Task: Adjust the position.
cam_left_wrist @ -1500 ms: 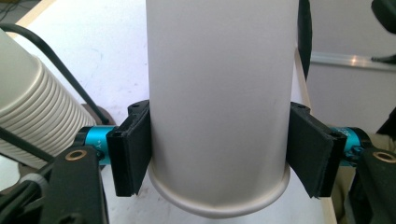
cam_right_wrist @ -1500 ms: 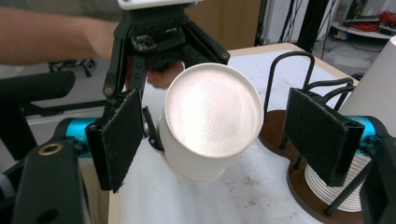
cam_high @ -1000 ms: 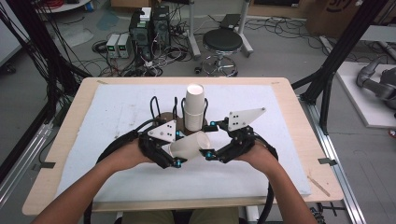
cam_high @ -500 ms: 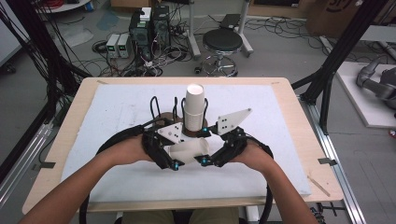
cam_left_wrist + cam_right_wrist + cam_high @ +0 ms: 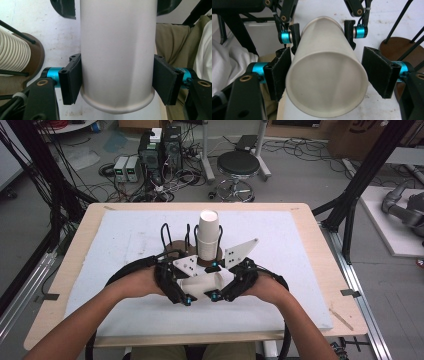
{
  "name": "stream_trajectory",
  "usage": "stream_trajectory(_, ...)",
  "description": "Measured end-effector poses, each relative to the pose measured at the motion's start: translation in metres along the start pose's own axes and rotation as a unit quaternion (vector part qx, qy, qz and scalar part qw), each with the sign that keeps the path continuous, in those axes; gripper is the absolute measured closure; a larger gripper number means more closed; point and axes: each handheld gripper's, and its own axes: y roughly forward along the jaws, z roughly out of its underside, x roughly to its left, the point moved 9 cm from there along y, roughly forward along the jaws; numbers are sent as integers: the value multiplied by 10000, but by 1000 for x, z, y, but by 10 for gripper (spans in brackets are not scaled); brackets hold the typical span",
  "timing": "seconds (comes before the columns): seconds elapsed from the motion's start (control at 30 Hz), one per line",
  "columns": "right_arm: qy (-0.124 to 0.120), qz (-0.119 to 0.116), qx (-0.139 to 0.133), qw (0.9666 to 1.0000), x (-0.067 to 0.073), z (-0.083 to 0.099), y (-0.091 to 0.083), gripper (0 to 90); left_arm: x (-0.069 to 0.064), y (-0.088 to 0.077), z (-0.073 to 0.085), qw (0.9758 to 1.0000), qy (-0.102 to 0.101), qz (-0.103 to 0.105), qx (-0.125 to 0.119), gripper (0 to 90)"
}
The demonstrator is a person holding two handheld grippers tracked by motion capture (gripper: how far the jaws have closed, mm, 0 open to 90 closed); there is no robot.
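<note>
A white paper cup [image 5: 202, 284] lies on its side above the table's front middle, held between both hands. My left gripper [image 5: 187, 289] is shut on it: in the left gripper view both pads [image 5: 71, 80] press the cup [image 5: 117, 50] just above its rolled rim. My right gripper [image 5: 218, 289] faces it from the other end. Its jaws have just been closing, and in the right gripper view its pads [image 5: 280, 72] lie against the cup [image 5: 327, 82] on both sides. The left gripper [image 5: 322, 32] holds the far end there.
A tall stack of white cups [image 5: 208, 235] stands upright in a holder with a brown round base [image 5: 172, 251] and black wire rods, just behind the grippers. White foam sheet [image 5: 115, 250] covers the wooden table. Stool, cables and equipment sit on the floor beyond.
Both hands have come a little closer together and toward the person. The right gripper has moved onto the cup's free end and its jaws have narrowed around it.
</note>
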Motion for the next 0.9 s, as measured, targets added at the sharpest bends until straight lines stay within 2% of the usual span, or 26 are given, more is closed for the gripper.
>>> stream_trajectory(0.23,-38,-67,117,9999,1,2,4,297,-1,1,0,10000,13,8,2,310)
stream_trajectory(0.3,-66,-104,144,9998,2,3,3,336,-1,1,1,10000,-1,11,0,309)
stream_trajectory(0.53,-56,-97,159,9998,2,3,3,345,-1,2,2,9999,-74,44,-84,297)
stream_trajectory(0.7,39,-119,126,9998,2,4,1,339,1,1,2,9986,-333,63,-397,215)
stream_trajectory(0.73,37,-105,97,9999,1,3,0,339,1,1,4,9978,-392,61,-529,202)
stream_trajectory(0.8,94,-95,36,9999,1,4,-3,339,0,0,6,9967,-383,36,-721,202)
stream_trajectory(0.9,146,-70,-4,9999,1,5,-6,339,0,-5,9,9920,-467,-39,-1175,201)
